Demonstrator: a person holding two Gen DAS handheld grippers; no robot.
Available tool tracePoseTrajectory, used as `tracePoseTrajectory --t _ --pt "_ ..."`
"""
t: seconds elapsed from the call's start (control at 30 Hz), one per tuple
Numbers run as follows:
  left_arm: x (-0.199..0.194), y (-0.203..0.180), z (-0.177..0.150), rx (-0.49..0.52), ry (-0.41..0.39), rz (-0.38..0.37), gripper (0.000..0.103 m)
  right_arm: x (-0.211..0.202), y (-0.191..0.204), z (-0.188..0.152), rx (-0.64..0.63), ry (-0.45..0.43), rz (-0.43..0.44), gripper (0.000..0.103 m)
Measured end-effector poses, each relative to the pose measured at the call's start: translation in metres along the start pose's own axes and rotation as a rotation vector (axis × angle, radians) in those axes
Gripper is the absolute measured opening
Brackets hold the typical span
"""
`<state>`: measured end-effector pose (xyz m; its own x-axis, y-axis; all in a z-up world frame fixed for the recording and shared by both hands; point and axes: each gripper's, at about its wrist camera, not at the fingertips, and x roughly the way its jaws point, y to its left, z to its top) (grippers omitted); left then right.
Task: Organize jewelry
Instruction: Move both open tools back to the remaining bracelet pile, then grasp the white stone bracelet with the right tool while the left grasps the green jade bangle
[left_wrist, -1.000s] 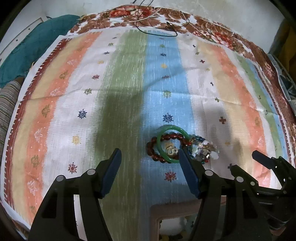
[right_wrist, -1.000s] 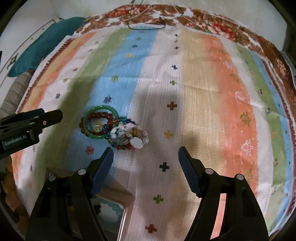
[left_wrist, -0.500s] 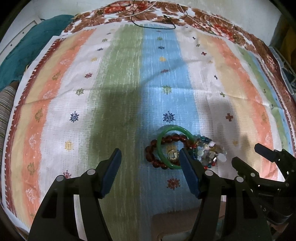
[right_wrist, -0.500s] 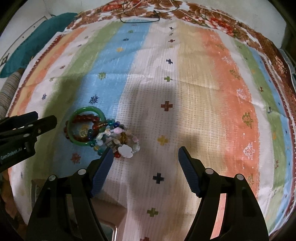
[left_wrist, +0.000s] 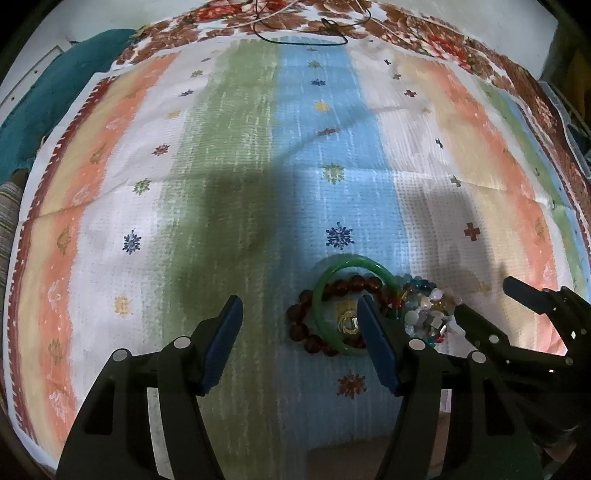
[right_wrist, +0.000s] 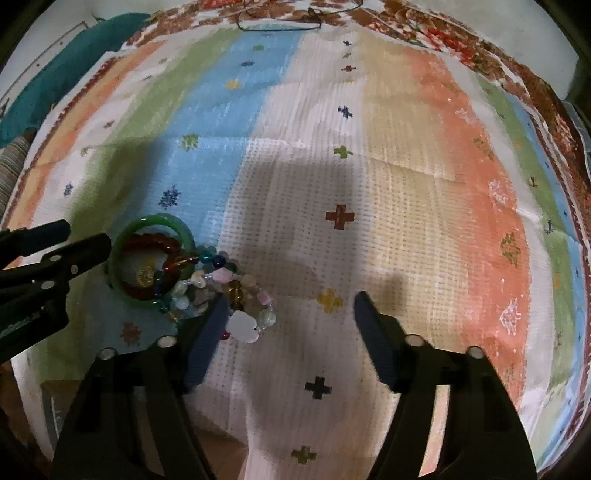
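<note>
A pile of jewelry lies on the striped cloth: a green bangle (left_wrist: 334, 275) (right_wrist: 127, 230) over a dark red bead bracelet (left_wrist: 301, 325) (right_wrist: 171, 245), a gold charm (left_wrist: 349, 321) inside, and a mixed bead bracelet (left_wrist: 424, 310) (right_wrist: 240, 291) with a white piece (right_wrist: 242, 325). My left gripper (left_wrist: 297, 314) is open and empty, its right finger just in front of the bangle. My right gripper (right_wrist: 288, 314) is open and empty, its left finger at the mixed beads.
The striped cloth (left_wrist: 240, 147) covers the surface. A black cord (left_wrist: 303, 37) lies at the far edge. A teal cloth (left_wrist: 48, 99) lies at the far left. A wooden box edge (right_wrist: 48, 402) shows at the near left.
Both grippers have moved forward toward the jewelry pile. The box at the near edge has slipped mostly out of view. Both stay open.
</note>
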<state>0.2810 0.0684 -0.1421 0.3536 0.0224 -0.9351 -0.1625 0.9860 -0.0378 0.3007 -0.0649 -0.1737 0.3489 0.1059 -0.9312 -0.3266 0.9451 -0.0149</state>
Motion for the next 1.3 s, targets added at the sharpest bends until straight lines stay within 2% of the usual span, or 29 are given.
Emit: tracePoseTrajectory --t 0.2,0.33,0.4,0.47,0.53,0.6,0.7,0.97,1.3 --pt "0.011 0.001 0.003 0.008 0.017 0.008 0.064 0.015 -0.005 0.003 0.01 0.024 -0.013 0.058" --pt "0.02 0.0 0.002 0.026 0.035 0.023 0.055 0.021 -0.003 0.004 -0.006 0.026 -0.026 0.058" --pt "0.024 -0.002 0.001 0.038 0.045 0.026 0.039 0.022 -0.001 0.004 -0.017 0.026 -0.03 0.055" --pt "0.026 -0.003 0.0 0.051 0.05 0.015 0.033 0.022 0.0 0.005 -0.028 0.024 -0.027 0.047" --pt "0.025 -0.005 0.0 0.057 0.05 0.008 0.022 0.021 -0.002 0.006 -0.022 0.023 -0.025 0.03" --pt "0.023 -0.004 0.001 0.052 0.049 0.008 0.007 0.02 -0.004 0.006 -0.019 0.025 -0.017 0.019" --pt "0.019 -0.006 0.001 0.057 0.043 0.019 0.007 0.017 -0.006 0.006 -0.018 0.022 -0.011 0.011" --pt "-0.003 -0.007 0.008 0.049 0.001 -0.015 0.008 -0.003 -0.007 0.008 -0.007 -0.023 0.004 0.01" --pt "-0.022 -0.011 0.011 0.057 -0.043 -0.012 0.008 -0.04 -0.003 0.006 -0.025 -0.098 0.005 0.01"
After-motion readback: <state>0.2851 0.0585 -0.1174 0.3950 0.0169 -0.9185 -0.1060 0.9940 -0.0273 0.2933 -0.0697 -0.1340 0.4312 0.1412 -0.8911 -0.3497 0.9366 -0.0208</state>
